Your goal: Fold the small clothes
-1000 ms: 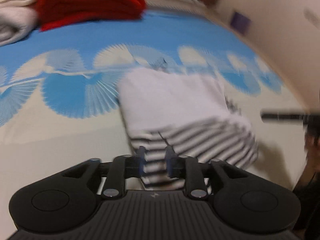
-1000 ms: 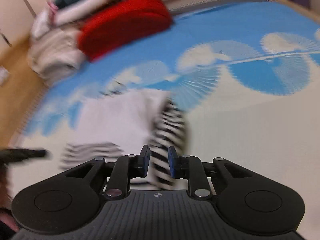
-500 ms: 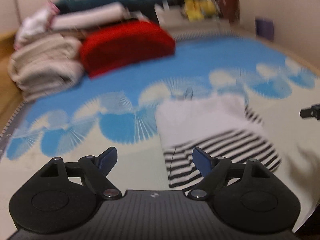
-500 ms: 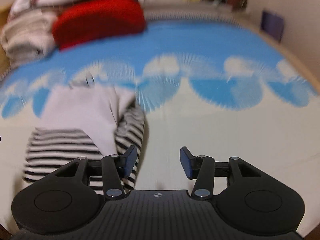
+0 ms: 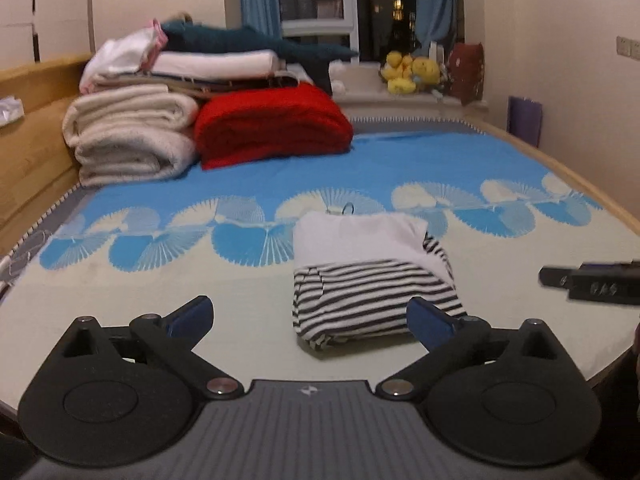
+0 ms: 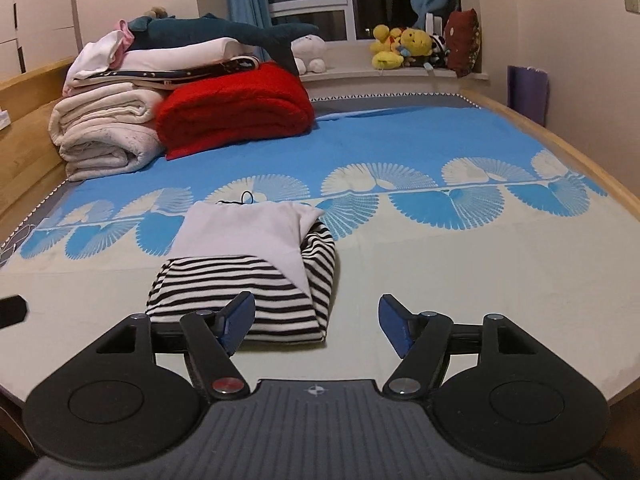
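Note:
A folded garment [image 5: 368, 272], white on top with black-and-white stripes below, lies on the bed's cream and blue cover [image 5: 160, 280]. It also shows in the right wrist view [image 6: 248, 264]. My left gripper [image 5: 310, 318] is open and empty, held back from the garment's near edge. My right gripper [image 6: 316, 320] is open and empty, just in front of the garment's near right corner. The right gripper's tip shows at the right edge of the left wrist view [image 5: 592, 282].
A stack of folded cream blankets [image 5: 128, 136] and a red blanket [image 5: 272, 124] lie at the bed's far left, with clothes and a plush shark on top. Plush toys [image 6: 404, 50] sit on the windowsill. Wooden bed edges run on both sides.
Both grippers were shut on the striped garment a second ago. They let go, opened wide and drew back toward the near edge of the bed. The garment now lies folded.

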